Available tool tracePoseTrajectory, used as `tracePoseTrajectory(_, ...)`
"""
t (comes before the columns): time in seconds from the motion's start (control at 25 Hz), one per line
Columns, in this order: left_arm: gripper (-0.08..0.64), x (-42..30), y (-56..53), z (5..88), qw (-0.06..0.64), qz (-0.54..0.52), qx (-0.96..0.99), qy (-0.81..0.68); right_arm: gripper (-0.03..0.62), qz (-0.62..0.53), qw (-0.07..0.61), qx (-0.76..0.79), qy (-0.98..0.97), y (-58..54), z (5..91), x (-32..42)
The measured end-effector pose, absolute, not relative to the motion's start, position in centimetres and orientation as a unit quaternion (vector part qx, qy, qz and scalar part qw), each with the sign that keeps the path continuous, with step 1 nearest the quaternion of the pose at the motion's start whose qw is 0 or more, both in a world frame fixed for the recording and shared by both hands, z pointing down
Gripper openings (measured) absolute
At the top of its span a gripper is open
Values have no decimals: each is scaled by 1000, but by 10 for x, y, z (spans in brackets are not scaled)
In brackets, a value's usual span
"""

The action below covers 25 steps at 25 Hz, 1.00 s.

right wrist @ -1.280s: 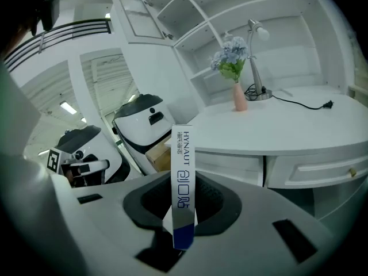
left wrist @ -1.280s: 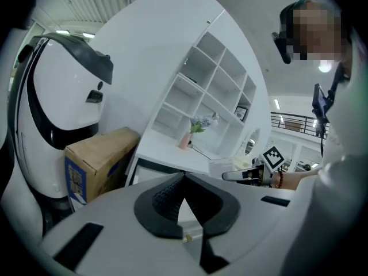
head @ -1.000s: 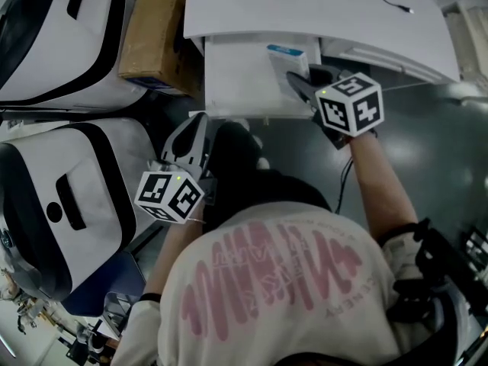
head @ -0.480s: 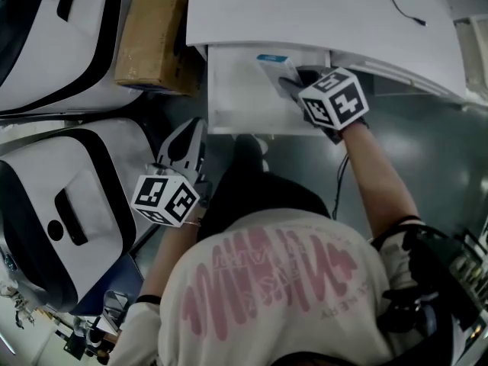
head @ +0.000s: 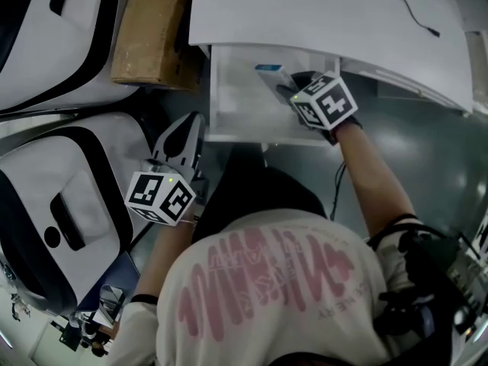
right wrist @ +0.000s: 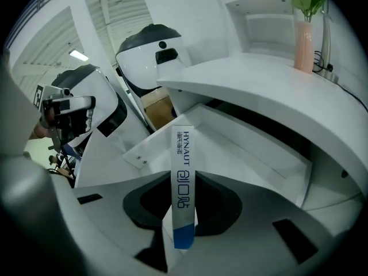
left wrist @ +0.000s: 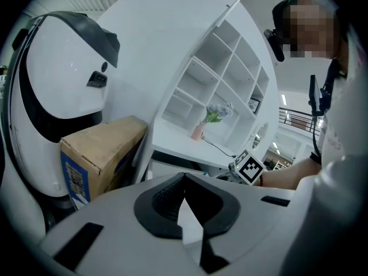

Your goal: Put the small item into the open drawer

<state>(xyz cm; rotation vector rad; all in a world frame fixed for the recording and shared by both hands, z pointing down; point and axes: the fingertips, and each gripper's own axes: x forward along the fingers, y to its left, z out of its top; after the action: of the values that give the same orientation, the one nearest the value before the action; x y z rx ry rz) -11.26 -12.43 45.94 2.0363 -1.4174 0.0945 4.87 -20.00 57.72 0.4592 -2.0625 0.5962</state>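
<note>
My right gripper (head: 288, 90) is clamped on the small box (right wrist: 183, 177), whose long axis points straight ahead over the open drawer (head: 235, 101) (the left gripper (head: 183, 139), jaws together, hangs farther back).

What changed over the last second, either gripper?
Right gripper carried the small box leftward, further in over the open drawer, jaws clamped on it throughout; nothing let go. Left gripper stayed short of the drawer, jaws together, empty. Drawer stayed open.
</note>
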Motion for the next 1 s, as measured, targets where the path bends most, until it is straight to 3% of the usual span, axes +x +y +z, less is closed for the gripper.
tracePoseTrajectory(1.0, 29, -140, -124, 477, 332, 17, 763, -555, 89, 326, 494, 152, -792, -188, 633, 48)
